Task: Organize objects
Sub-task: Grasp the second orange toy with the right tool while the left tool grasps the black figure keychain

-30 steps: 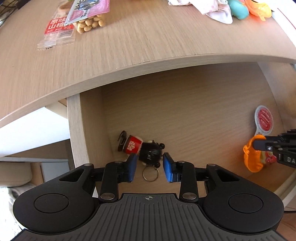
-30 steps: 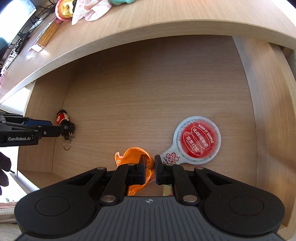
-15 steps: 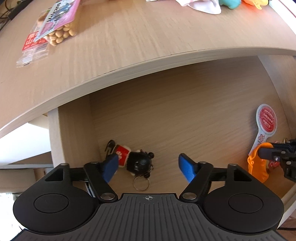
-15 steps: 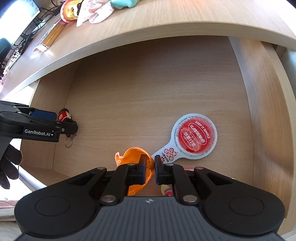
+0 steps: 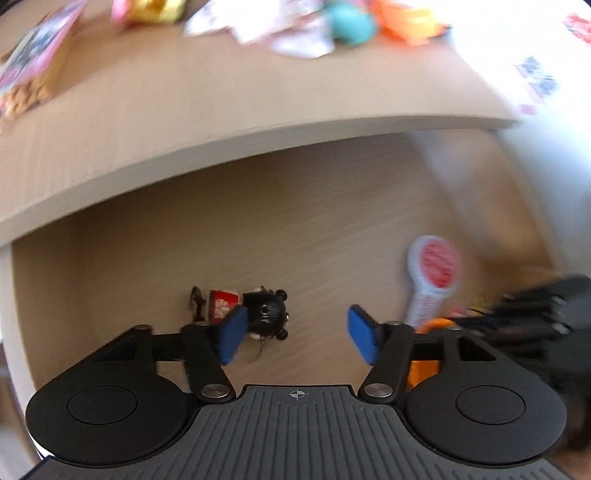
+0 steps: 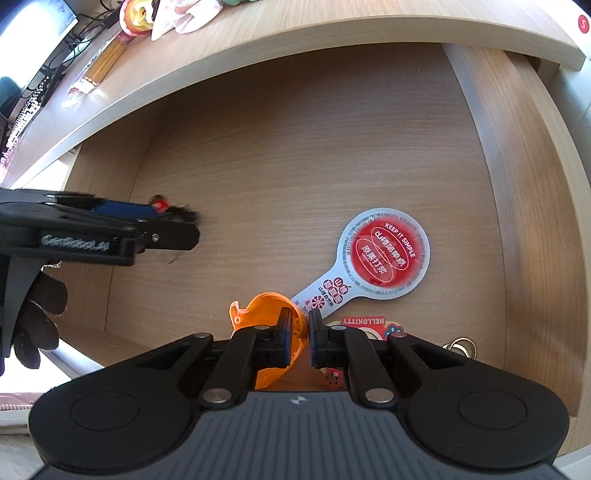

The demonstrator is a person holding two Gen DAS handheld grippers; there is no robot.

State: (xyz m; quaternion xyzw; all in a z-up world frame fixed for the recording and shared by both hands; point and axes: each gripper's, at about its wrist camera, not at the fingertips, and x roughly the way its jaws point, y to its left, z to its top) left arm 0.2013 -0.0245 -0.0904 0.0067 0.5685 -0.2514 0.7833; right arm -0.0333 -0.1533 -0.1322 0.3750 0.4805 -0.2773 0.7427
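A small black and red figure keychain (image 5: 255, 312) lies on the floor of the open wooden drawer (image 5: 314, 229). My left gripper (image 5: 293, 338) is open and empty, its left pad just in front of the keychain. My right gripper (image 6: 300, 341) is shut on an orange plastic toy (image 6: 267, 314) near the drawer's front edge. In the right wrist view the left gripper (image 6: 110, 232) hides most of the keychain (image 6: 162, 205).
A round red and white paddle-shaped card (image 6: 376, 258) lies in the drawer, with a Hello Kitty item (image 6: 364, 323) and a key ring (image 6: 460, 347) near the front. On the desk top (image 5: 184, 92) lie snack packets (image 5: 33, 70), a cloth and toys (image 5: 347, 24).
My left gripper opened, released the keychain and has pulled back and swung right. The right gripper stays shut on the orange toy, hardly moved.
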